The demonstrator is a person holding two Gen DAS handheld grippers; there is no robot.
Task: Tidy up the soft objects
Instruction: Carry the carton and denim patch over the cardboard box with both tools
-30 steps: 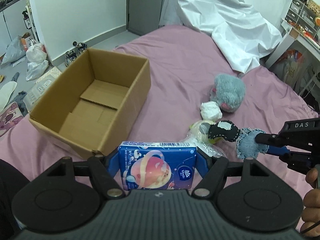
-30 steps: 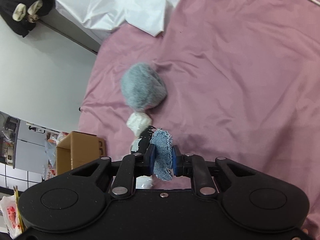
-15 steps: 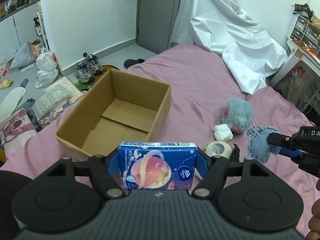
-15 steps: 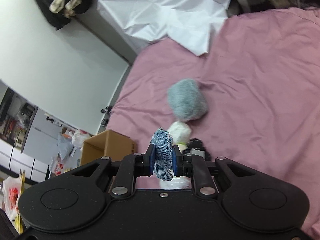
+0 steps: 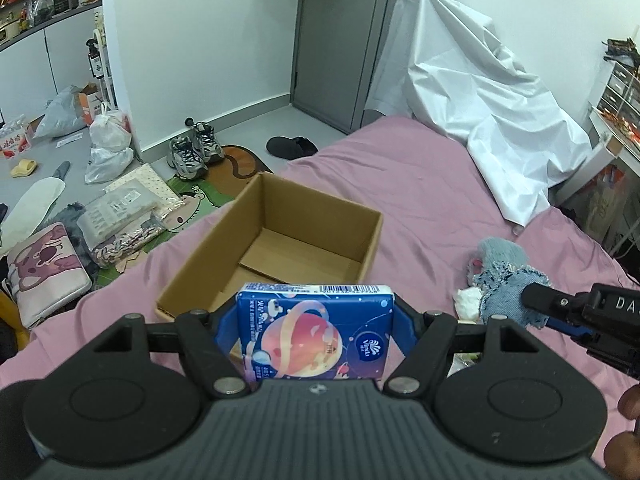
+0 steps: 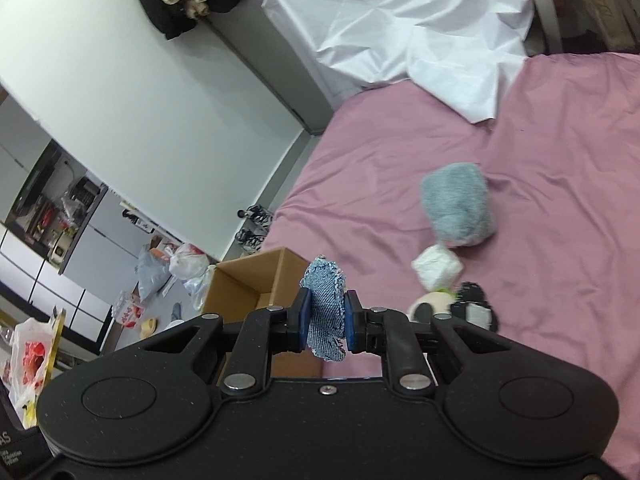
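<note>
My left gripper (image 5: 316, 330), clamped on the tissue pack (image 5: 314, 330), sits just short of the empty box (image 5: 280, 248), nearer than my right gripper (image 6: 325, 320) pinching denim (image 6: 324, 312).

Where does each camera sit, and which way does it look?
Left wrist: on left gripper, jaws clamping tissue pack, facing cardboard box; fingers at right edge.
Right wrist: on right gripper, jaws pinching denim piece, facing pink bed; no body shows.
Shared: box, denim piece, grey plush.
</note>
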